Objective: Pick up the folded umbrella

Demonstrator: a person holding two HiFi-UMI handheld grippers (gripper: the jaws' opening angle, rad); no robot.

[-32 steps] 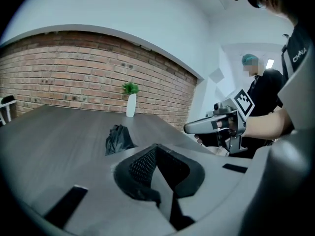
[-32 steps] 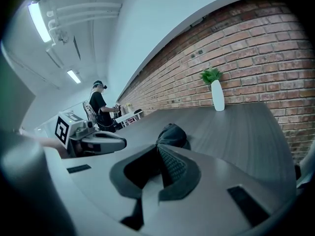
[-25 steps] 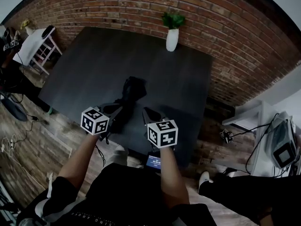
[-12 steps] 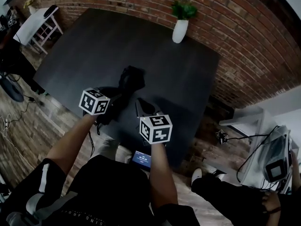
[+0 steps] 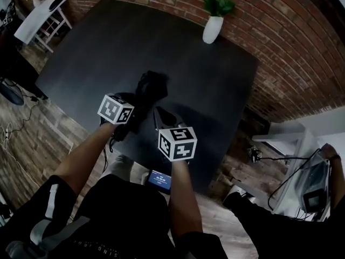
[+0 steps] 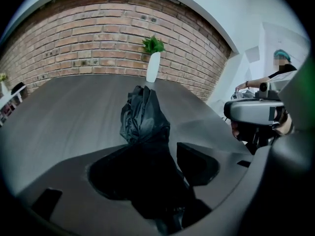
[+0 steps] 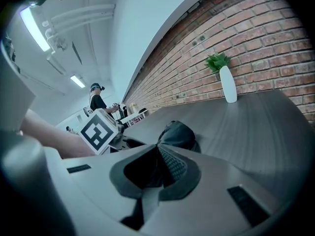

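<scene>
In the head view we are seeing the folded umbrella [image 5: 149,89] lying on the dark table [image 5: 215,85]. Its long axis is running away from us toward the brick wall, with its near end by the left gripper [image 5: 136,114]. The right gripper [image 5: 159,117] is hovering just beside it.

In the left gripper view we are looking straight along the umbrella. Its near end is sitting between the jaws, which have just been opening and are standing wide, not pressing on it. The far, bunched end is pointing at the white vase [image 6: 153,67]. We are judging it light, with loose, slick fabric over a stiff shaft, so we are favouring a hold across the narrow near part, where the core backs the cloth.

In the right gripper view the jaws are resting together, empty, with the umbrella's rounded bulk just beyond them.
</scene>
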